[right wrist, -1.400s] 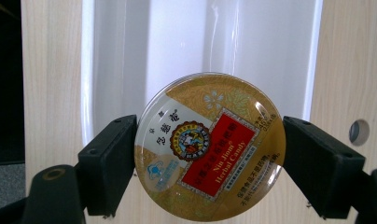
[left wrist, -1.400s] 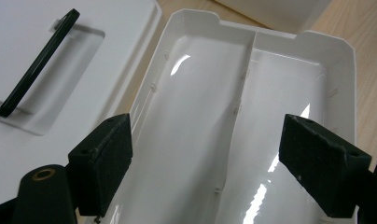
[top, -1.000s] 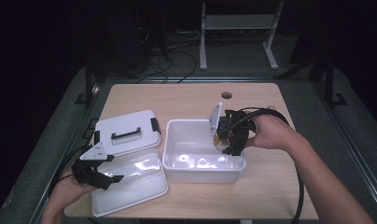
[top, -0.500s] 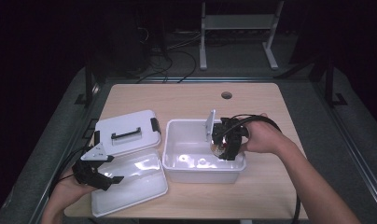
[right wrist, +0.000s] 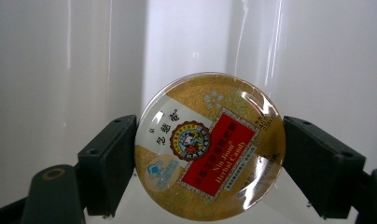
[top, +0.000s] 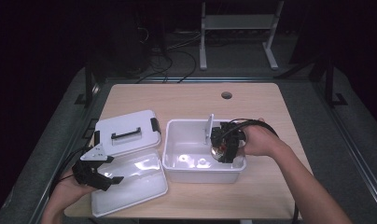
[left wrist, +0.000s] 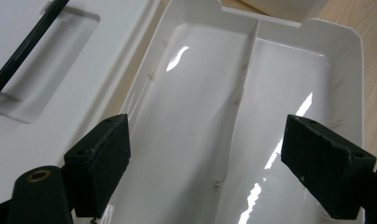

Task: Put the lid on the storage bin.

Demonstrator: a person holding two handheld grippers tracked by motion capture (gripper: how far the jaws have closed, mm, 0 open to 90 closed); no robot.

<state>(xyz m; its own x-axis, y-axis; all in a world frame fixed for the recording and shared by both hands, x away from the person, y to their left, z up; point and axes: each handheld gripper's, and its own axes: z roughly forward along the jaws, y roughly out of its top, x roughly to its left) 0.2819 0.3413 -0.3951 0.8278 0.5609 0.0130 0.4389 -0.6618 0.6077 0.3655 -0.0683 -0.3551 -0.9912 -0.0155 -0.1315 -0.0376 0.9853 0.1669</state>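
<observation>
- A round candy tin (right wrist: pixel 210 147), gold with a red label reading "Nin Jiom Herbal Candy", sits clamped between the two black jaws of the right gripper (right wrist: pixel 209 161), one pad pressed to each side of its rim.
- In the high view that tin (top: pixel 219 150) hangs inside the right end of the white bin (top: pixel 177 161), just below the rim; whether it touches the bin floor cannot be told.
- The right gripper (top: pixel 225 148) dips over the bin's right wall, held by the person's right hand (top: pixel 254 140), with its cable looping above.
- The bin stands near the middle of the wooden table (top: pixel 186 100).
- To its left lies a shallow white tray (left wrist: pixel 252 116) split lengthwise by a ridge, and beyond that a white lid (top: pixel 127 131) with a dark handle.
- The left gripper (left wrist: pixel 207 163) hovers over the tray's near end, jaws spread wide with nothing between them.
</observation>
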